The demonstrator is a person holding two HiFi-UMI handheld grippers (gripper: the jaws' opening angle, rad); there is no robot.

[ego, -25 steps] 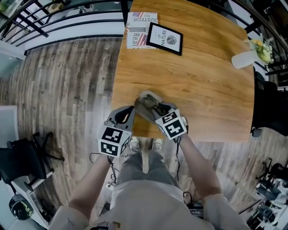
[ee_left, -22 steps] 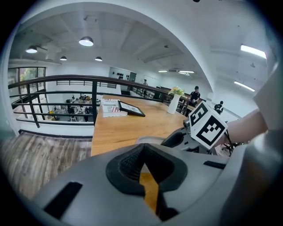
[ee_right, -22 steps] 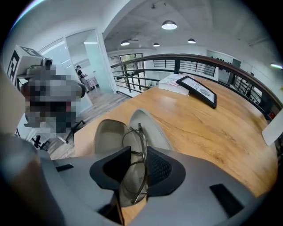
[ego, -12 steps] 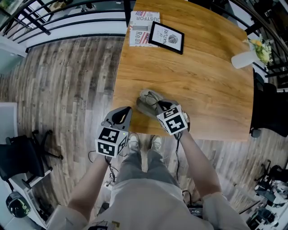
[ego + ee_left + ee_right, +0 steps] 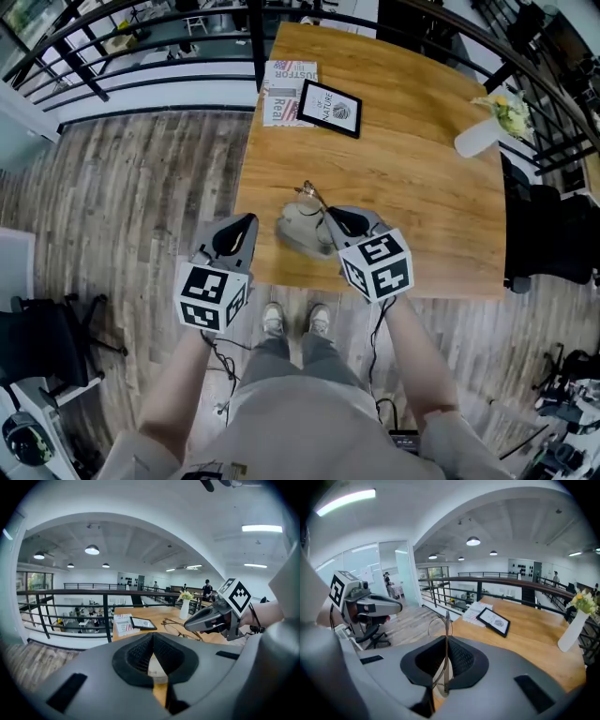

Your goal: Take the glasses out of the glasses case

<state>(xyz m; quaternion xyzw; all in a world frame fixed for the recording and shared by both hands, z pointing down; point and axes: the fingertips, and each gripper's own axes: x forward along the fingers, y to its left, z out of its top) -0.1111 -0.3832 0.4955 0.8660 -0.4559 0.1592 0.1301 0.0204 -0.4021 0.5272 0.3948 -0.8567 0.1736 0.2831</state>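
Right tongs (image 5: 330,216) pinch thin wire glasses (image 5: 309,194) above soft grey case (image 5: 298,234) — worktop's (image 5: 422,178) near edge; left tongs (image 5: 249,219) closed, empty.

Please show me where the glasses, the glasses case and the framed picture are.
glasses (image 5: 446,634), right gripper view, on the thin metal frame.
glasses case (image 5: 298,234), head view, on its grey body.
framed picture (image 5: 330,107), head view, on its white middle.
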